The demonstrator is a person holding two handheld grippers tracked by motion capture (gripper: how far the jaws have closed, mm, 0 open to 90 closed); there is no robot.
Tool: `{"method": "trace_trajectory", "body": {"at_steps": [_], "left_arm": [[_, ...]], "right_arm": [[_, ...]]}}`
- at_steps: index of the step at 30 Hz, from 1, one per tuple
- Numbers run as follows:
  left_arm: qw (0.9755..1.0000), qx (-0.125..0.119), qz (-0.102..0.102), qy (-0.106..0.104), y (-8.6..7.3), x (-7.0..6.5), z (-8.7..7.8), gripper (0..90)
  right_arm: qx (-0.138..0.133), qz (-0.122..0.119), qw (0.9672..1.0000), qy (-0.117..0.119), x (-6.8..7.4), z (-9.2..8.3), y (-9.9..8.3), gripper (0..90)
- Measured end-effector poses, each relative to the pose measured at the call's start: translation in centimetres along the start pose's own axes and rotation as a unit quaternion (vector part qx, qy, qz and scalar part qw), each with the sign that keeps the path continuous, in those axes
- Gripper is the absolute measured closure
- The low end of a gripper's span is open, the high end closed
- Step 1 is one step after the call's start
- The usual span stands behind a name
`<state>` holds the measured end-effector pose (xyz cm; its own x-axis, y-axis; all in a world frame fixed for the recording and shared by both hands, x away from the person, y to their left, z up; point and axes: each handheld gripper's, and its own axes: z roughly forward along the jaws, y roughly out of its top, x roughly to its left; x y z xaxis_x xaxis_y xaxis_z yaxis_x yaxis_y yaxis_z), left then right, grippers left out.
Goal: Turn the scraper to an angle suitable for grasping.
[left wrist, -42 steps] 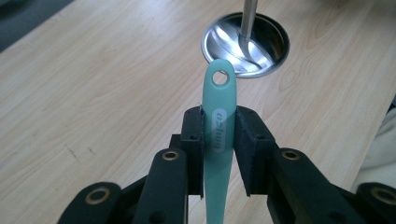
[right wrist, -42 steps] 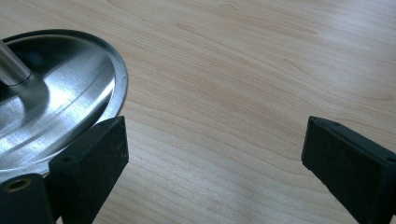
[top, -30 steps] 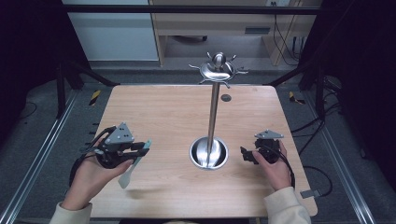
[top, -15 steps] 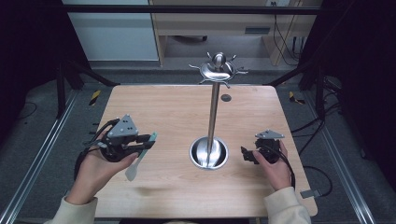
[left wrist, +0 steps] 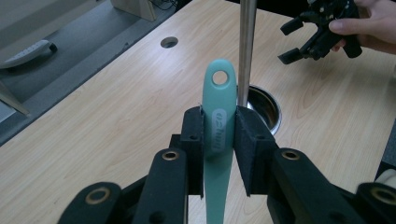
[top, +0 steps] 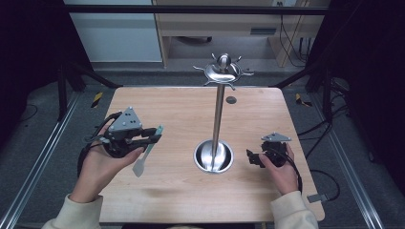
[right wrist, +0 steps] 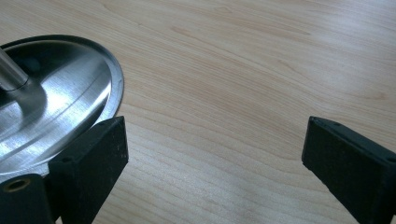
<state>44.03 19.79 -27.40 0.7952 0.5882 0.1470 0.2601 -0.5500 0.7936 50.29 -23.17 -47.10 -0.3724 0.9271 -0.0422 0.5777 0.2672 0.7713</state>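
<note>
One teal spatula (left wrist: 218, 135) clamped in my left gripper (left wrist: 218, 140), its label unreadable | one steel stand (top: 217, 119) just beyond | right gripper (right wrist: 215, 154) jaws apart beside stand's base | one table (top: 181, 109)

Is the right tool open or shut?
Open: the right tool shows bare table between its two widely separated jaws.

A light wooden bench (top: 181, 114) is shown. A steel stand (top: 218, 119) is seated on it by a round base (top: 213, 157). A small round hole (top: 231, 100) is located near the far edge.
</note>
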Motion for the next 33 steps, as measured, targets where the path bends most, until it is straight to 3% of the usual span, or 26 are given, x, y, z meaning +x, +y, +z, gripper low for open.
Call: {"method": "trace_trajectory", "body": {"at_steps": [8, 13, 22, 33], "left_arm": [[0.9999, -0.010, -0.004, -0.007, 1.3, -0.2, -0.2, 73.9], [0.9999, -0.010, 0.005, 0.002, 2.2, -0.3, -0.6, 73.9], [0.9992, -0.034, 0.018, 0.008, 3.7, -0.8, -1.1, 73.9], [0.9985, -0.048, 0.023, 0.012, 4.8, -1.2, -1.4, 73.9]], "right_arm": [[0.002, -0.002, 1.0000, -0.001, 0.1, 0.0, 0.0, 7.3], [0.001, -0.001, 1.0000, -0.001, 0.0, 0.0, 0.0, 7.3], [0.001, -0.003, 1.0000, -0.002, 0.0, 0.0, 0.0, 7.3], [-0.001, -0.007, 1.0000, -0.001, 0.0, 0.0, 0.0, 7.3]]}}
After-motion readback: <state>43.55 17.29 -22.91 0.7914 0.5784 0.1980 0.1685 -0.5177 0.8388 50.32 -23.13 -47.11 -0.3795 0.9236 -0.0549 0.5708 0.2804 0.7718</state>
